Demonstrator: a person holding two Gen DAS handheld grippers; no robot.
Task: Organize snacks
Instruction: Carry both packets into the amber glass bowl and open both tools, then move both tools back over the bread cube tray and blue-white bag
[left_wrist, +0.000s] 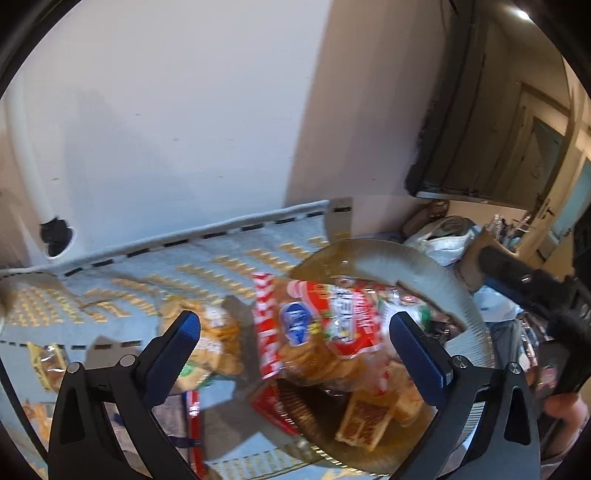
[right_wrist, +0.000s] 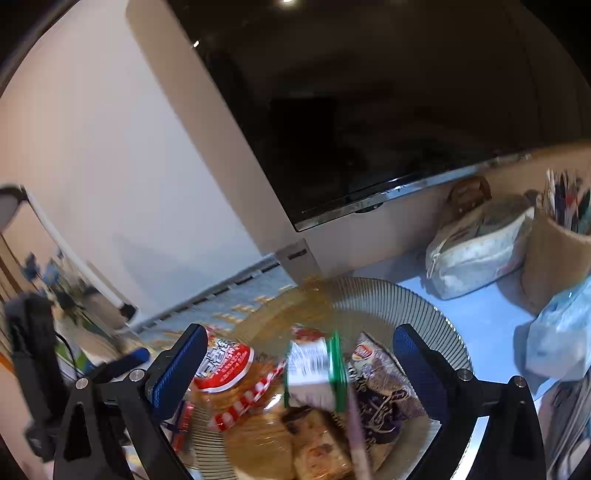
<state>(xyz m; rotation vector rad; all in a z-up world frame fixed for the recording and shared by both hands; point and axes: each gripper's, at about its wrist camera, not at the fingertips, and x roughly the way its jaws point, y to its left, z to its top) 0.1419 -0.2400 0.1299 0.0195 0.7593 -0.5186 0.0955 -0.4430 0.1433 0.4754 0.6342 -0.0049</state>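
Observation:
A ribbed amber glass plate (left_wrist: 369, 254) holds several snack packs. A red-and-white cracker bag (left_wrist: 317, 328) lies on top, over small wrapped cakes (left_wrist: 365, 421). My left gripper (left_wrist: 295, 332) is open above the plate, with the red bag between its fingers but not gripped. In the right wrist view the same plate (right_wrist: 388, 295) holds the red bag (right_wrist: 229, 373), a green-and-white pack (right_wrist: 314, 369) and a purple chip bag (right_wrist: 384, 391). My right gripper (right_wrist: 299, 354) is open and empty above them. Another cracker pack (left_wrist: 214, 332) lies on the mat left of the plate.
A blue mat with yellow pattern (left_wrist: 184, 273) covers the table by a white wall. A dark TV screen (right_wrist: 369, 110) hangs behind. A pale pouch (right_wrist: 476, 247), a pen holder (right_wrist: 557, 240) and a plastic bag (right_wrist: 561, 332) stand at the right. More snacks (left_wrist: 48, 362) lie far left.

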